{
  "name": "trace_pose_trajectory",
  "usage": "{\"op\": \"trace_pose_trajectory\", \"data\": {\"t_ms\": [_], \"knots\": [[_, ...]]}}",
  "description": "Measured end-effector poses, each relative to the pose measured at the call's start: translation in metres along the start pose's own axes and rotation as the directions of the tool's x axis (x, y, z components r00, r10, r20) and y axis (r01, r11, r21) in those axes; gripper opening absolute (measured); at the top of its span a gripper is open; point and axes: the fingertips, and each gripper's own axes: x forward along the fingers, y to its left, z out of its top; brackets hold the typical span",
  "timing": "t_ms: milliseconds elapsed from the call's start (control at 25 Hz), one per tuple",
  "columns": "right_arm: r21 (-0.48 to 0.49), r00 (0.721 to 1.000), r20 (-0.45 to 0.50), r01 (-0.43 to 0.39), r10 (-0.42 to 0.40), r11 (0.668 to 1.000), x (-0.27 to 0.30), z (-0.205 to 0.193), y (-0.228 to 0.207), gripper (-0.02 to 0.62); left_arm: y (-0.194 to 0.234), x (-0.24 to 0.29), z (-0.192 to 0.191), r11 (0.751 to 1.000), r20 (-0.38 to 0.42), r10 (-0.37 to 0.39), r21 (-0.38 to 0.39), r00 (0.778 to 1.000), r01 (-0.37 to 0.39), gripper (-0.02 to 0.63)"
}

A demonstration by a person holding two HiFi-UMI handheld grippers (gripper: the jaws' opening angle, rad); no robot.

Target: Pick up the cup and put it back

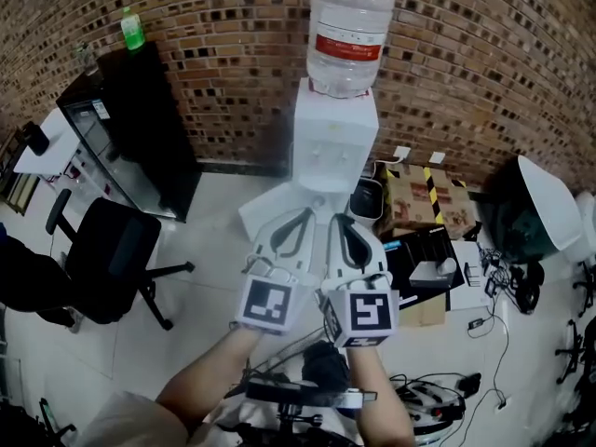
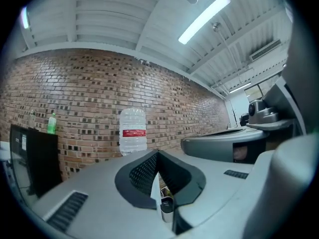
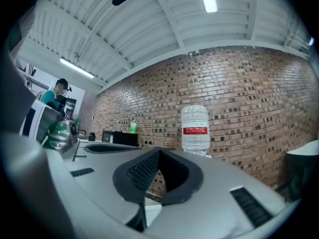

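A white water dispenser (image 1: 333, 142) with a clear bottle (image 1: 349, 31) on top stands against the brick wall. Both grippers are held side by side in front of it, pointing at it. My left gripper (image 1: 304, 214) has its jaws together; through the thin slit under its tips (image 2: 158, 154) a small grey cup (image 2: 167, 208) shows, beyond the jaws and not gripped. My right gripper (image 1: 338, 220) is shut with nothing in it (image 3: 159, 152). In the head view the cup is not visible.
A black cabinet (image 1: 140, 128) with a green bottle (image 1: 132, 28) stands at the left, with an office chair (image 1: 112, 259) before it. Right of the dispenser are a black bin (image 1: 367, 198), a taped cardboard box (image 1: 424, 194), cables (image 1: 447, 385) and a lamp shade (image 1: 549, 203).
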Motion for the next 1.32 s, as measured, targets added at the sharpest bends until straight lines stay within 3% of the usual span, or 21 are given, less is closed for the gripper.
{"op": "trace_pose_trajectory", "data": {"t_ms": [560,720,1320], "knots": [[-0.028,0.999,-0.027,-0.019,0.018,0.999,-0.047,0.001,0.007,0.003,-0.044,-0.027,0.021,1.000,0.009,-0.018,0.003,1.000,0.018,0.002],[0.002,1.000,-0.021,-0.011,0.011,1.000,-0.052,0.004,0.005,0.003,-0.051,-0.027,0.021,1.000,0.001,-0.021,0.015,1.000,0.021,0.002],[-0.001,0.999,-0.032,0.020,-0.020,1.000,-0.056,-0.003,-0.015,0.003,-0.054,-0.024,0.015,1.000,0.000,-0.007,0.015,1.000,0.007,0.002]]}}
